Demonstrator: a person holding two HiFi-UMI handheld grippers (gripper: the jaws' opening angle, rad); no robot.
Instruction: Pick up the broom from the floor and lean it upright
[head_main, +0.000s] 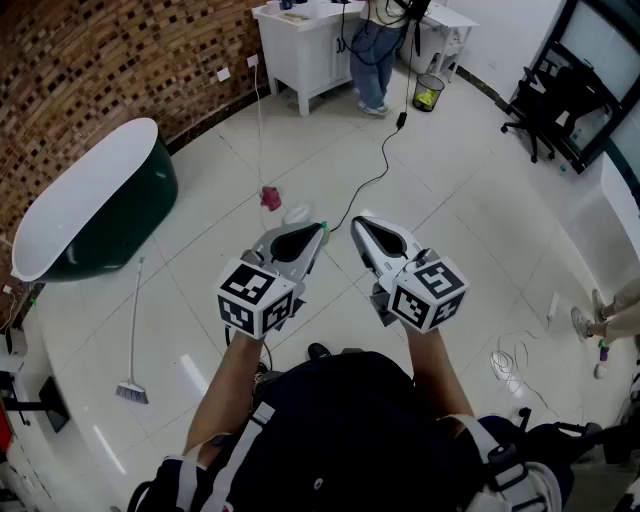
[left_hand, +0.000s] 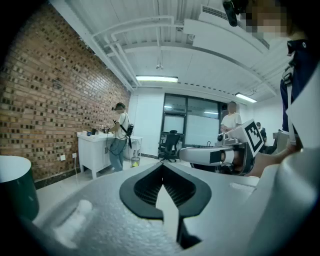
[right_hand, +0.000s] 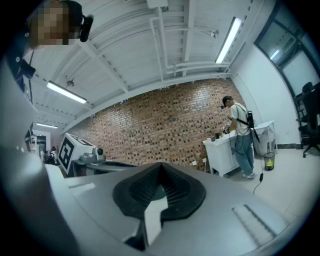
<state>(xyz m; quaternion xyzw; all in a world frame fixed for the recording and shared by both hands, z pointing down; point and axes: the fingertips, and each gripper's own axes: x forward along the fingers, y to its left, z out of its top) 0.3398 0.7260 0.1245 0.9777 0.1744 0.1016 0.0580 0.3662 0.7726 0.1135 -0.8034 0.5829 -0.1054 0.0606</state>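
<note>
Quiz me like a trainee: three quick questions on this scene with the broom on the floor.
1. True or false: the thin-handled broom with a grey bristle head lies flat on the white tiled floor.
2. The broom is on the person's: A) left, beside the dark green bathtub with a white inside; B) right; C) lap.
3. Fill in: the jaws of the left gripper and the right gripper are both ____.
Key: 1 true; 2 A; 3 shut, with nothing between them.
</note>
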